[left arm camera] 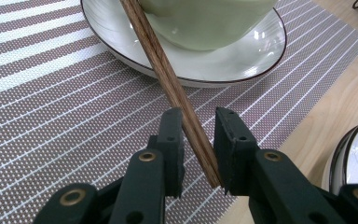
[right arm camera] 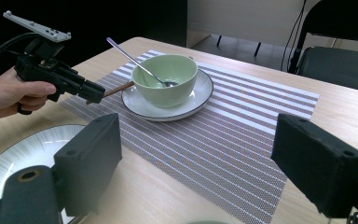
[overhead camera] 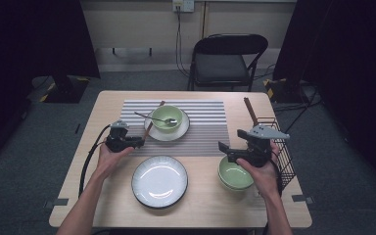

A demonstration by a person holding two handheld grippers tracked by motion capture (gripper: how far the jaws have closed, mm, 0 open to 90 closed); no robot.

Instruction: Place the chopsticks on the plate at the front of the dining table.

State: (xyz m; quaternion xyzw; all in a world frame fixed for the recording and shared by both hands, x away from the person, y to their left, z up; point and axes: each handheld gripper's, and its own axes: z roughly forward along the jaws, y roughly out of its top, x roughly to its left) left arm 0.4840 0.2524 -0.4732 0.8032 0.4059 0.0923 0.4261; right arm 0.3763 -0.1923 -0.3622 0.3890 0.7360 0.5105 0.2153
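The left gripper [left arm camera: 199, 140] has its black jaws closed on the near end of a pair of brown wooden chopsticks [left arm camera: 168, 79], whose long axis runs up and away from the jaws, over the striped placemat [left arm camera: 51, 107] to rest on the rim of the white saucer [left arm camera: 242, 65] under the pale green bowl [left arm camera: 205, 23]. The right gripper [overhead camera: 235, 149], jaws wide apart and holding nothing, hovers well across the wooden counter [overhead camera: 107, 105], far from the chopsticks.
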